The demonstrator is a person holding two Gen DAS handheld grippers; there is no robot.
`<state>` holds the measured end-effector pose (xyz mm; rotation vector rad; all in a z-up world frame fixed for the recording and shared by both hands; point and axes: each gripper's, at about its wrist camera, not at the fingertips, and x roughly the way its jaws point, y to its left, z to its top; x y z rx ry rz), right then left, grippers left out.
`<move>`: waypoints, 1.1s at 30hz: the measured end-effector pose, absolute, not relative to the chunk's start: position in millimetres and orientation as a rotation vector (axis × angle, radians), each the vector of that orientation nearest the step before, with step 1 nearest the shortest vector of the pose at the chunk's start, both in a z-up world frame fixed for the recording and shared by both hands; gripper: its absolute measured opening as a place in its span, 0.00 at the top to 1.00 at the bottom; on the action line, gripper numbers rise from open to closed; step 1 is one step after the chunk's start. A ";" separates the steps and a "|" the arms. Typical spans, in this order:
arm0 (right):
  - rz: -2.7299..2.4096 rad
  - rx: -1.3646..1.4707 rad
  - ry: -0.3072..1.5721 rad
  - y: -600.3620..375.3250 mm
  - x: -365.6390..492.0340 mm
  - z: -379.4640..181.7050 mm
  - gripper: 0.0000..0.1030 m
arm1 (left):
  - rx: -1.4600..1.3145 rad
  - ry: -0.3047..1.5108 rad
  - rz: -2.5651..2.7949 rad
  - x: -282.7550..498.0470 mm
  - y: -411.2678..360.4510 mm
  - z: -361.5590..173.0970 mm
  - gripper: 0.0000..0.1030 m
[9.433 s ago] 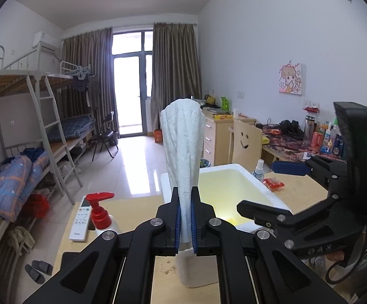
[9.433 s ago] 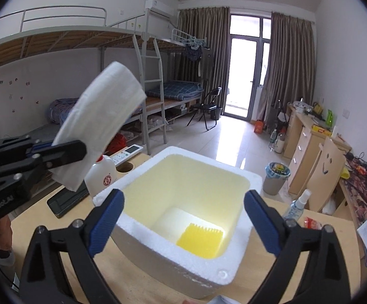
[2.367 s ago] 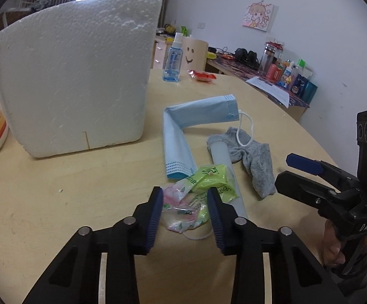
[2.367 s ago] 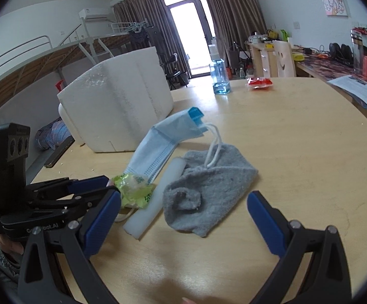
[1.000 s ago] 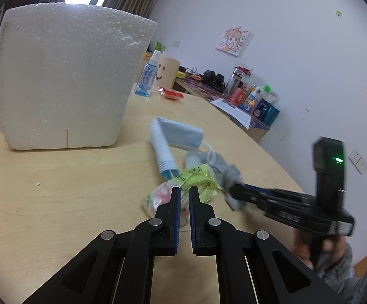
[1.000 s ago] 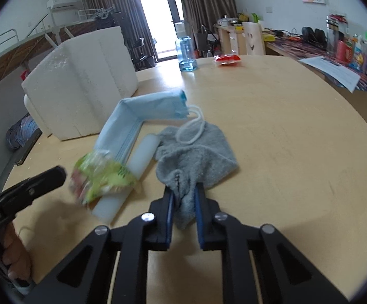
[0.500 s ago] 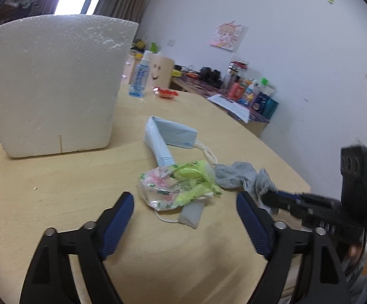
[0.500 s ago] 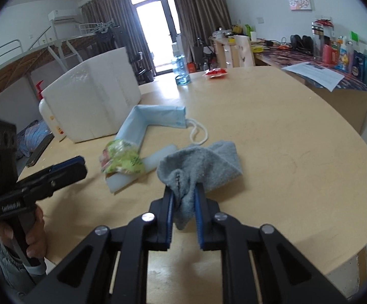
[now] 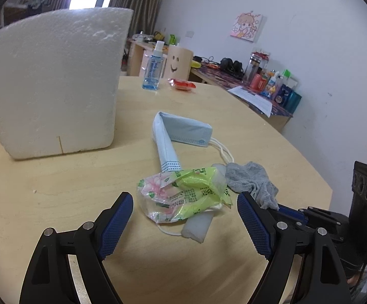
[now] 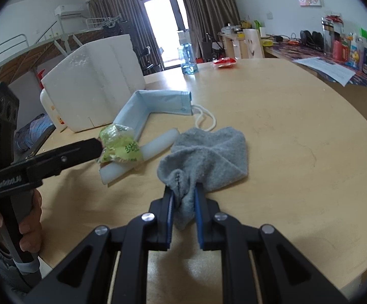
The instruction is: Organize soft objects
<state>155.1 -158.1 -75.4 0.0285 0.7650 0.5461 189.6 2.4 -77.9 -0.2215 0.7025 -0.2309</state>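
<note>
Only the right wrist view shows the right gripper (image 10: 183,202) clenched on one grey sock (image 10: 206,159), which lies bunched on the table (image 10: 297,152). The left gripper (image 9: 184,217) stands released, short of one green packet (image 9: 186,195). One blue mask (image 9: 176,134), folded into an L, points its long arm toward the foam box (image 9: 54,81)
</note>
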 end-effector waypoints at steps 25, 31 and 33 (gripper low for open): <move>0.599 0.039 0.740 -167.1 155.1 -80.2 0.82 | -0.179 0.820 -0.209 216.1 -8.5 -84.8 0.31; 0.596 0.038 0.743 -167.9 154.0 -79.2 0.82 | -0.188 0.778 -0.214 207.5 -5.2 -77.1 0.36; 0.591 0.038 0.737 -169.2 153.1 -76.8 0.82 | -0.198 0.751 -0.221 202.1 -3.1 -70.1 0.36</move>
